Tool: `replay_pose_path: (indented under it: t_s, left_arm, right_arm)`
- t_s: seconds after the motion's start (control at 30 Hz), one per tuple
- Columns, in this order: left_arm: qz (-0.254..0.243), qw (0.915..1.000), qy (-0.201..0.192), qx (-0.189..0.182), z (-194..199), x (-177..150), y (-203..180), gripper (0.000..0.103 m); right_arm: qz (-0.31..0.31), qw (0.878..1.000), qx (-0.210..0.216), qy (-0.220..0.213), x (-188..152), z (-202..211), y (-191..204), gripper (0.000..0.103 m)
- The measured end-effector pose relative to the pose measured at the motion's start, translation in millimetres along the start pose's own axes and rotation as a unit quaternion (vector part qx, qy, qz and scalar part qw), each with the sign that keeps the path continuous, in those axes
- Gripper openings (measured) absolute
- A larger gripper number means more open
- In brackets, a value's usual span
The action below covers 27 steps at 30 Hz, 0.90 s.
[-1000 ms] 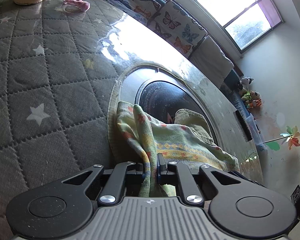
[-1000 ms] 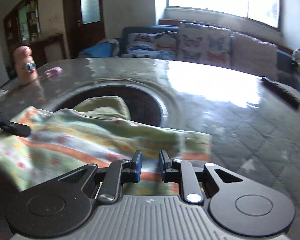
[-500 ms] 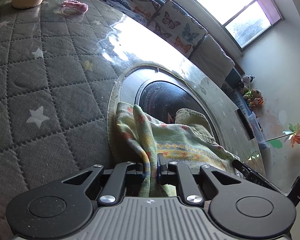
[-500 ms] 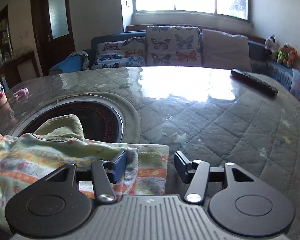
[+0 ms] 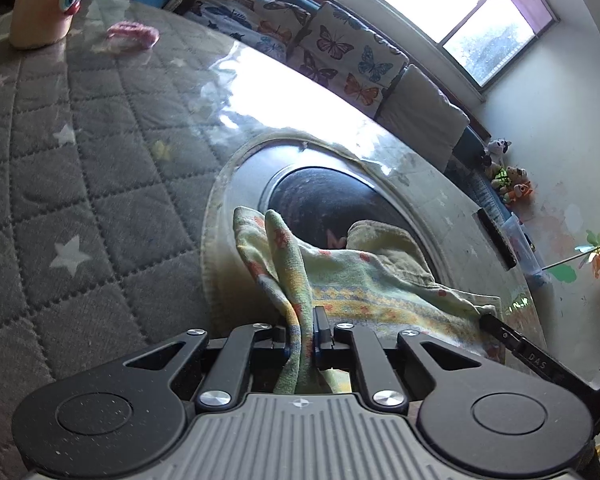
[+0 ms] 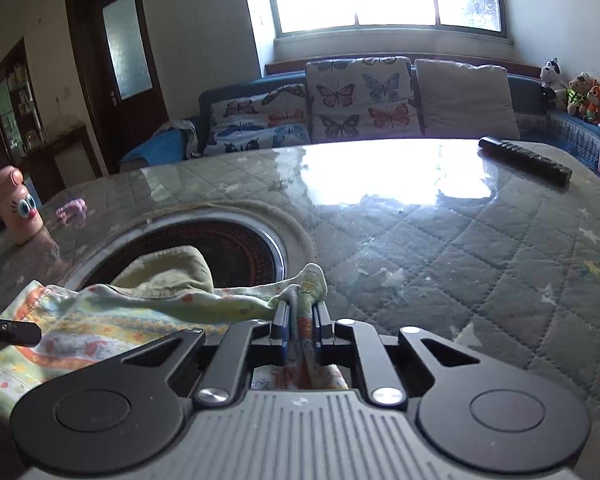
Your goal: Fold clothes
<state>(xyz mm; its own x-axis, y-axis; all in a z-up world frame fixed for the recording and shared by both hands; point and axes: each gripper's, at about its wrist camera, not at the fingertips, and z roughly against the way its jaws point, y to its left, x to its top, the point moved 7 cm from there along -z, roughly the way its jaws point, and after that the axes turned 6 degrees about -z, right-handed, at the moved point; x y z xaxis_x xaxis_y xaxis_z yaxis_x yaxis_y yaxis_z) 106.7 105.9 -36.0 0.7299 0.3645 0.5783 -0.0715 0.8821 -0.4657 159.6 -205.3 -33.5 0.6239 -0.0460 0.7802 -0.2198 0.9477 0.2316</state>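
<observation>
A small pale green garment (image 5: 364, 276) with orange and yellow flower bands lies on the quilted table, partly over the round stove recess (image 5: 316, 188). My left gripper (image 5: 302, 330) is shut on a bunched edge of it. My right gripper (image 6: 302, 320) is shut on another bunched edge of the same garment (image 6: 172, 292), which stretches to the left from it. The tip of my right gripper shows at the right in the left wrist view (image 5: 512, 340). The tip of my left gripper shows at the left edge in the right wrist view (image 6: 8, 330).
The grey star-quilted table cover (image 5: 60, 168) lies under a glossy sheet. A pink bottle with cartoon eyes (image 6: 16, 208) and a pink hair tie (image 6: 72, 208) sit at the far left. A black remote (image 6: 524, 160) lies at the far right. A sofa with butterfly cushions (image 6: 356, 100) stands behind.
My right gripper opened half a second ago, then closed on a bunched edge of the garment. My left gripper kept its hold and stayed nearly still.
</observation>
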Motion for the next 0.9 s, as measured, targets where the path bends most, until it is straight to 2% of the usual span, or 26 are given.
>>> replay_pose_path:
  t_s: [0.17, 0.37, 0.7, 0.9]
  left_arm:
    - [-0.038, 0.9991, -0.004, -0.017, -2, 9, -37, 0.009]
    - [-0.093, 0.9946, 0.009, -0.044, -25, 11, -103, 0.009]
    - [-0.179, 0.9787, 0.040, -0.092, -81, -5, -223, 0.009]
    - [-0.213, 0.9696, 0.059, -0.105, -110, -21, -268, 0.009]
  right_arm:
    - [0.002, 1.000, -0.012, -0.029, 12, 30, -15, 0.010]
    - [-0.010, 0.996, -0.061, -0.061, 26, 64, -65, 0.010]
    - [-0.036, 0.982, -0.155, -0.101, 34, 125, -167, 0.010]
    - [-0.051, 0.974, -0.195, -0.106, 29, 145, -215, 0.010]
